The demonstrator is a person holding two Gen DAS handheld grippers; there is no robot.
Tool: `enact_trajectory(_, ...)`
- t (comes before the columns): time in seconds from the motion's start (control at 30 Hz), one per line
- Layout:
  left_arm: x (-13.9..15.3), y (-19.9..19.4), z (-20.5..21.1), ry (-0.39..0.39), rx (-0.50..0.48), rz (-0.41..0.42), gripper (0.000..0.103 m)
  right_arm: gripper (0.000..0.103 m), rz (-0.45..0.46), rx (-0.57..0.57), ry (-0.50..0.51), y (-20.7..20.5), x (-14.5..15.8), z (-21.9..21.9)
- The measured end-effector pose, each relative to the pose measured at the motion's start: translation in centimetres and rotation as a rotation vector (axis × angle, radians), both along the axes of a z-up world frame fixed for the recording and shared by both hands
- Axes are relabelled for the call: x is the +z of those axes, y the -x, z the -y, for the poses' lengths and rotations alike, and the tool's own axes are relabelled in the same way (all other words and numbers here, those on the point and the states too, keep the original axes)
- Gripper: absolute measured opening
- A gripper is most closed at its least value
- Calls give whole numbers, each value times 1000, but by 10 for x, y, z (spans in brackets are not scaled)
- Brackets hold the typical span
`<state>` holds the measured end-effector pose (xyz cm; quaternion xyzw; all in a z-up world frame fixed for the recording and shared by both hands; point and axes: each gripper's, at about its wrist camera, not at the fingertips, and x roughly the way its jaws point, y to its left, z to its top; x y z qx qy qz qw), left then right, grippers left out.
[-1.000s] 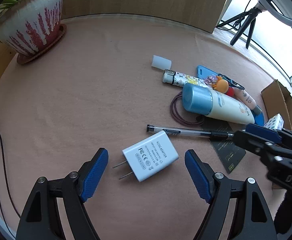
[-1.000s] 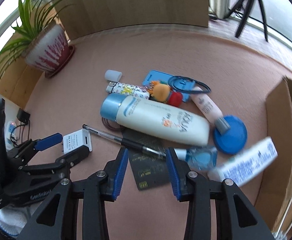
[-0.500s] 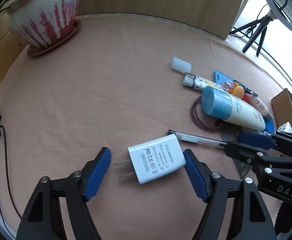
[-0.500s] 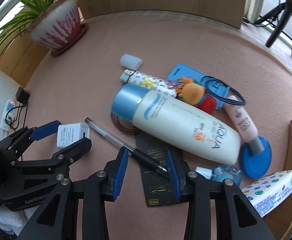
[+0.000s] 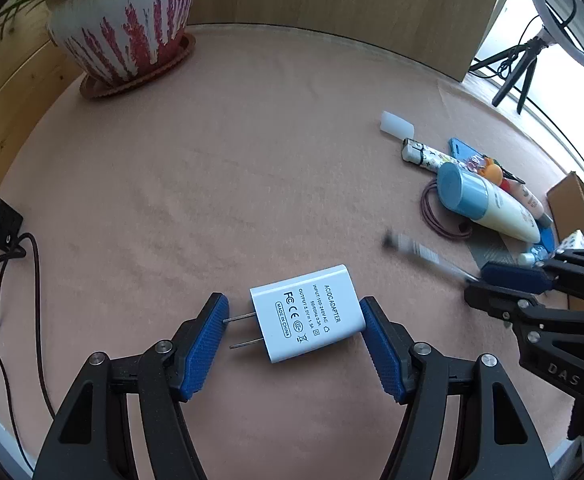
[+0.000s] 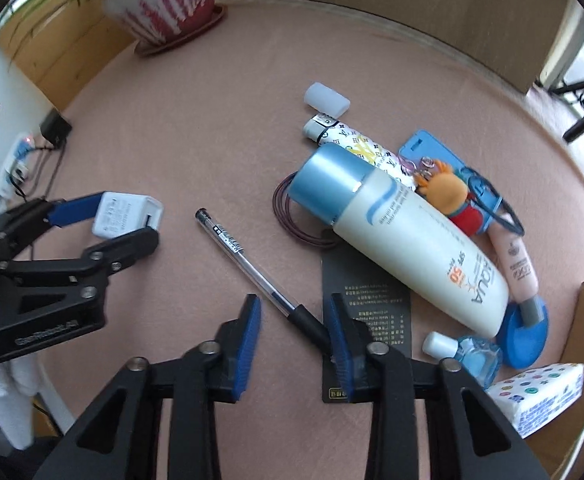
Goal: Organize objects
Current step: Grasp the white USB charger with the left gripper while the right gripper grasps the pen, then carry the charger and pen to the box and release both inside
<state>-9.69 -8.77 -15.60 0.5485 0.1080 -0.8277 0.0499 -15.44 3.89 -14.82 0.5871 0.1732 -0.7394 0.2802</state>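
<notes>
Left gripper (image 5: 294, 344) straddles the white plastic AC adapter (image 5: 306, 313) lying on the pink surface (image 5: 251, 160), jaws wide; squeeze squarely. Right gripper (image 6: 294, 330), half open, brackets the clear ballpoint pen (image 6: 251, 268).

We note a white AC/DC adapter (image 5: 306, 313) lying flat on the tabletop (image 5: 211, 184), label up, prongs pointing left. A clear pen (image 6: 257, 270) with black grip lies diagonally nearby, cap end toward the adapter, apart from it.
</notes>
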Motion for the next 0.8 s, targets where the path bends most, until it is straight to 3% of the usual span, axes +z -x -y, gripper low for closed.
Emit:
enact_trajectory(0.07,2,-3,4,-31,-9,3,71,13,32,-15,7,-2,-2,2)
enact_trajectory(0.17,3,-5,8,-25,-4,9,71,12,44,-75,24,-5,-1,0)
enact_trajectory(0.3,3,-4,11,-17,8,11,72,12,113,-205,123,-10,-3,-14)
enact_trajectory(0.47,4,-4,4,28,8,8,72,10,93,-279,159,-23,-3,-22)
enact_trajectory(0.8,9,-31,11,-16,17,-14,69,10,77,-368,224,-47,0,-37)
